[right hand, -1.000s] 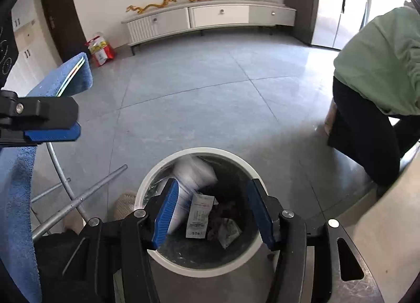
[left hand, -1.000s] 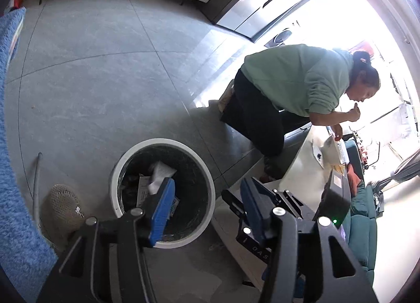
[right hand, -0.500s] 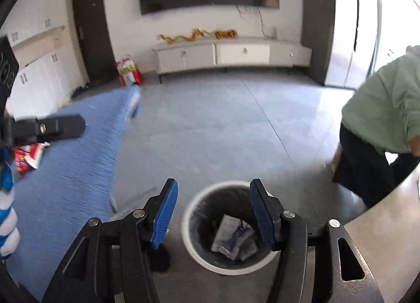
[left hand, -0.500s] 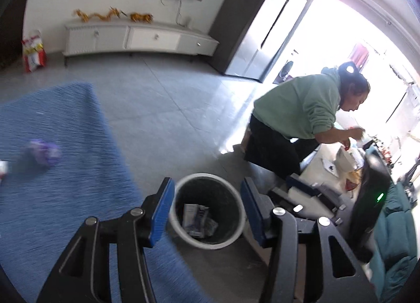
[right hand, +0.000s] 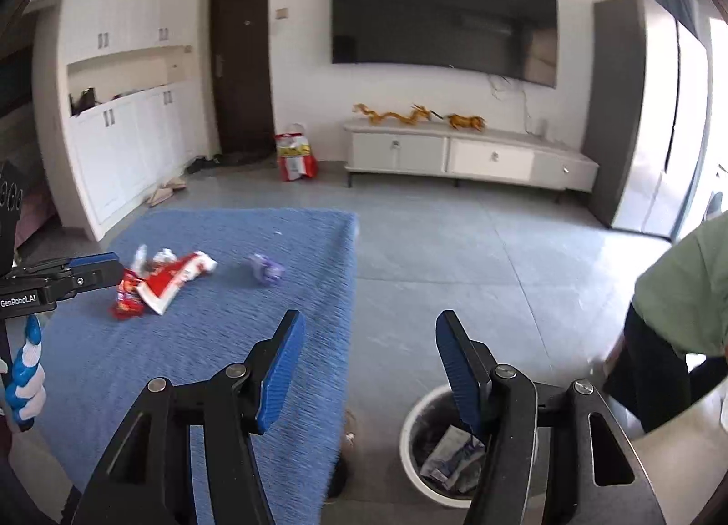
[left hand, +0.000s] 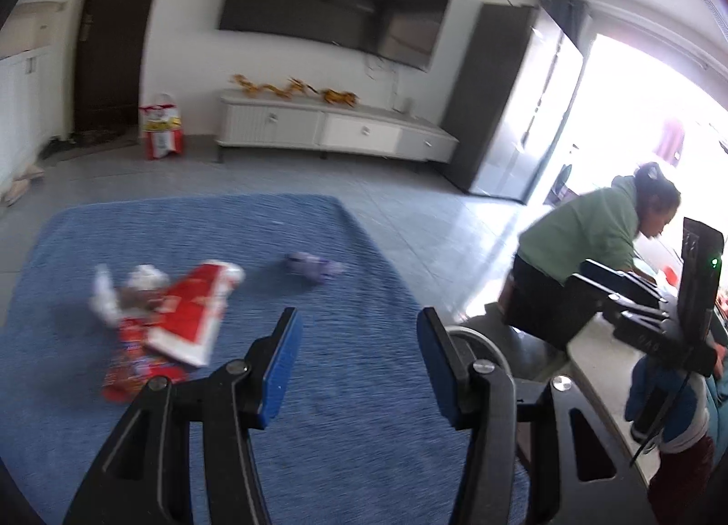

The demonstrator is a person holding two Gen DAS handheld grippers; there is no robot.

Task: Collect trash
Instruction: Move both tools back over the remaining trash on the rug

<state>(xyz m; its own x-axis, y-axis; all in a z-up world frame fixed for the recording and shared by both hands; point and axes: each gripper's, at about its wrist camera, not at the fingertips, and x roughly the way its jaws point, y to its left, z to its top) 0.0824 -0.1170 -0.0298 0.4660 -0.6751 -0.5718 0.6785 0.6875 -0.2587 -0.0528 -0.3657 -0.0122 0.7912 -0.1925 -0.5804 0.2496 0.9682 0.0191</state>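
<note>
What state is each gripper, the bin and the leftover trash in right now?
Left gripper: open, empty.
Right gripper: open, empty, jaws just widened.
White round trash bin: upright, crumpled paper inside.
Red-and-white wrapper pile: uncollected on blue cloth.
Purple crumpled wrapper: uncollected, apart from pile.

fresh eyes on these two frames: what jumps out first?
The blue cloth-covered table fills the lower left of both views, with a heap of red and white wrappers near its far left and a small purple wrapper to the heap's right. At the lower right of the right wrist view stands a white trash bin on the grey floor, crumpled paper already inside. Both sets of blue-padded jaws stand open, nothing between them.
</note>
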